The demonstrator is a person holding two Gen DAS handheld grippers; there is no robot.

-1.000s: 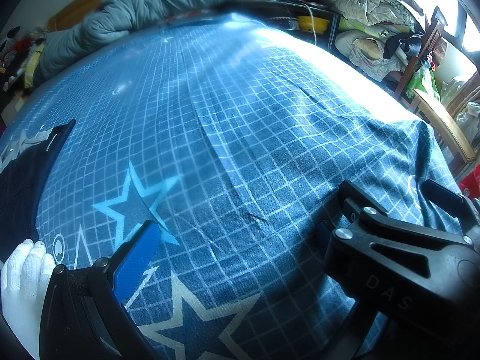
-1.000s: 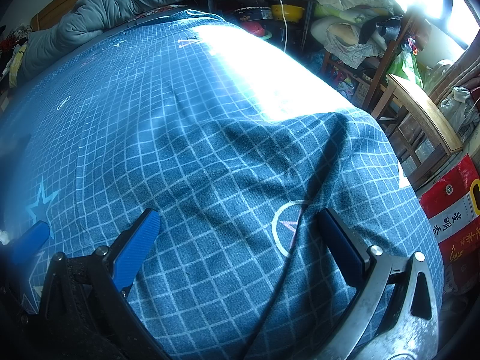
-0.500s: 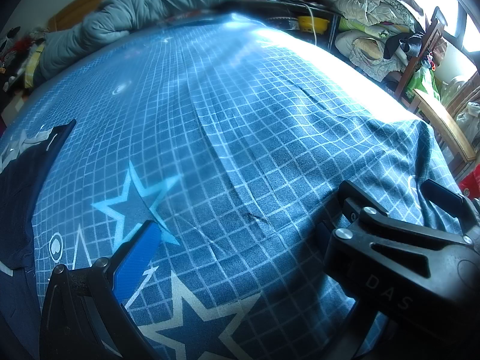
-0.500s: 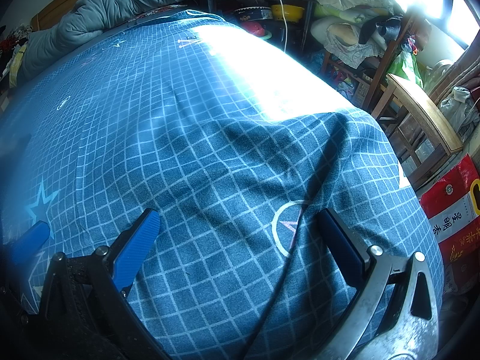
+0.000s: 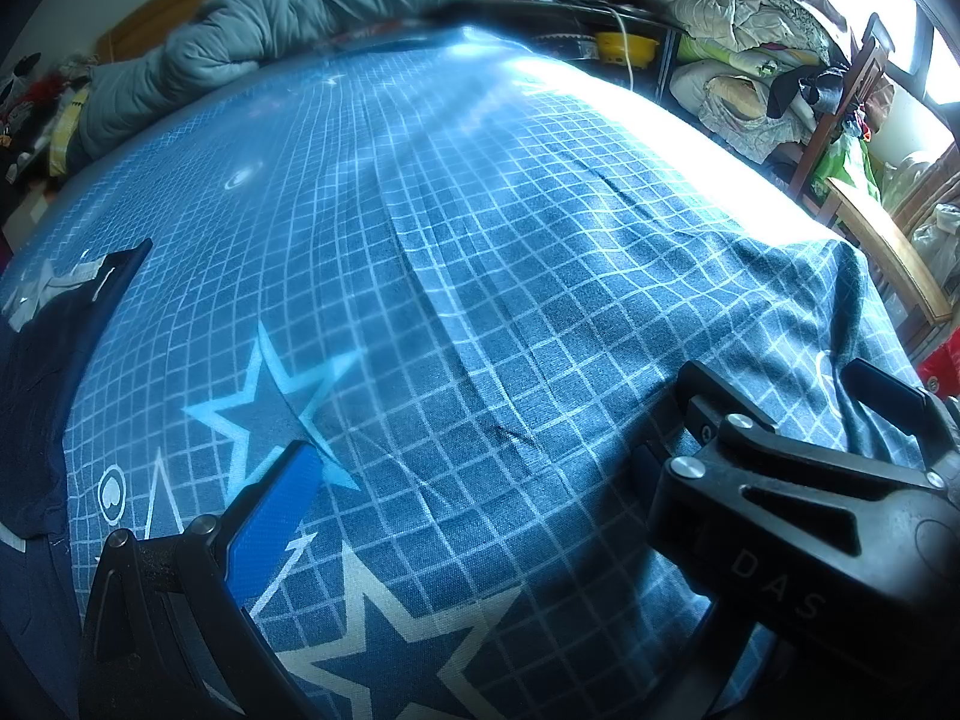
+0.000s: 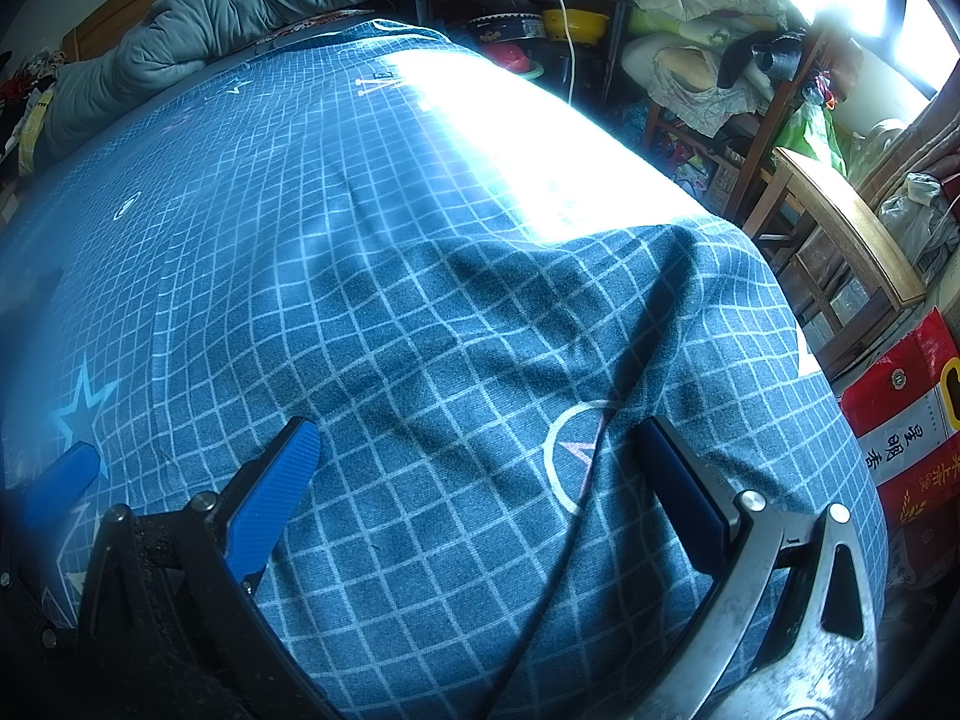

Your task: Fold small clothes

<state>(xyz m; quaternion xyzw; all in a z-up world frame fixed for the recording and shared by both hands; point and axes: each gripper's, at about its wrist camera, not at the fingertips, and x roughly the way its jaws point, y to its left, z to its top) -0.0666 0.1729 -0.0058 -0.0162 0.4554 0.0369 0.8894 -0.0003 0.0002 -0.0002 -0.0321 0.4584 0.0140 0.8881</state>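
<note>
A dark navy garment (image 5: 45, 372) with white trim lies flat at the far left of the bed in the left wrist view, left of my left gripper and apart from it. My left gripper (image 5: 468, 480) hovers low over the blue checked star sheet (image 5: 480, 252), open and holding nothing. Its blue left pad (image 5: 276, 516) shows clearly, and black hardware fills the right. My right gripper (image 6: 480, 468) is also open and empty over a wrinkled stretch of sheet near the bed's right corner. The garment is outside the right wrist view.
A grey quilt (image 5: 252, 30) is bunched along the far end of the bed. Off the right edge stand a wooden chair (image 6: 840, 222), a red printed sack (image 6: 900, 438) and cluttered shelves with a yellow bowl (image 6: 573, 21). Sunlight glares on the far right of the sheet.
A white-gloved hand resting at the garment's near edge one second ago has withdrawn from the left wrist view. Both grippers have stayed in place and open.
</note>
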